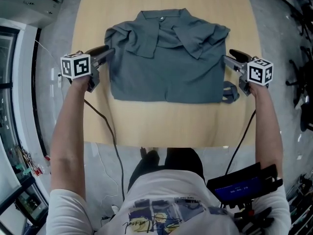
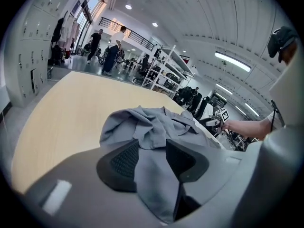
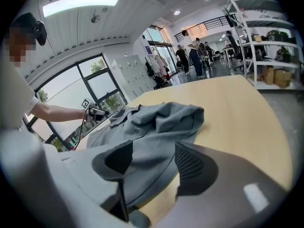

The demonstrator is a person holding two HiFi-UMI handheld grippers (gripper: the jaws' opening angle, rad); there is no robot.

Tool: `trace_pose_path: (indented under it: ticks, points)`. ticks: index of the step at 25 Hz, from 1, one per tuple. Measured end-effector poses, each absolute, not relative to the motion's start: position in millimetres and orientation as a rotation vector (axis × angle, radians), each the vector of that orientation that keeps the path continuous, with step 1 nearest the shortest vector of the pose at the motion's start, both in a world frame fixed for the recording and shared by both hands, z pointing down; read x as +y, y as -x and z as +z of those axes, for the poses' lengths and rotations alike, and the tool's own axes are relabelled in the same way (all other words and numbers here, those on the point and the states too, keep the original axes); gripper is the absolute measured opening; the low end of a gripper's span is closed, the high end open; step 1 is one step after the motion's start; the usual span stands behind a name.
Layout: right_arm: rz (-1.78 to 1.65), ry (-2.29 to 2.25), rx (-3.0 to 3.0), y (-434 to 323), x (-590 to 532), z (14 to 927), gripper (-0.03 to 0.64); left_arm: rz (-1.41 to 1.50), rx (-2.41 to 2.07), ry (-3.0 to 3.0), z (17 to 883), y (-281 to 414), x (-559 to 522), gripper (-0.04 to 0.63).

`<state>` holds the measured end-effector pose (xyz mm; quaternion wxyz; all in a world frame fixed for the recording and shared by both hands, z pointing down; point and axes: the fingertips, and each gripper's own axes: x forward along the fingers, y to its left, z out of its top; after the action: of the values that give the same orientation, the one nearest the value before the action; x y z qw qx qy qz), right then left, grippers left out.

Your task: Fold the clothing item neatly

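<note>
One pale wooden bench [image 1: 161, 126] fills the upper middle of the head view, running from the top edge down past the centre. On its far half lies a grey collared shirt [image 1: 166, 67], spread flat with its collar toward the top of the frame. Its lower edge forms a straight fold line, and both sleeves are rumpled inward near the shoulders. A person's two bare forearms reach up from the bottom of the frame, one to each side of the shirt. The left tongs [image 1: 108, 52] meet the shirt's left edge at the bunched sleeve. In the left gripper view, grey cloth fills the whole gap between the two pads, which pinch it at a middling width. The right tongs [image 1: 229, 58] meet the right edge. In the right gripper view they stand wider and grip a thick fold, with a strip of bench showing low beside one pad. A loose tail of cloth [image 1: 230, 92] hangs just below the right tongs. Each gripper carries a marker cube, the left cube [image 1: 76, 65] and the right cube [image 1: 260, 71]. A small button [image 1: 161, 18] sits at the collar.
</note>
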<state>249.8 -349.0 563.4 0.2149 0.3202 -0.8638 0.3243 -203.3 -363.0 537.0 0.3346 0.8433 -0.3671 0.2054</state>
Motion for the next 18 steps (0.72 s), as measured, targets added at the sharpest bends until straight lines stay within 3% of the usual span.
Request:
trace_pose_path:
  ticks: [18]
  points:
    - [0.677, -1.076, -2.385, -160.6, -184.1, 490.7, 0.265, 0.496, -0.996, -2.417, 453.5, 239.2, -189.6, 0.173]
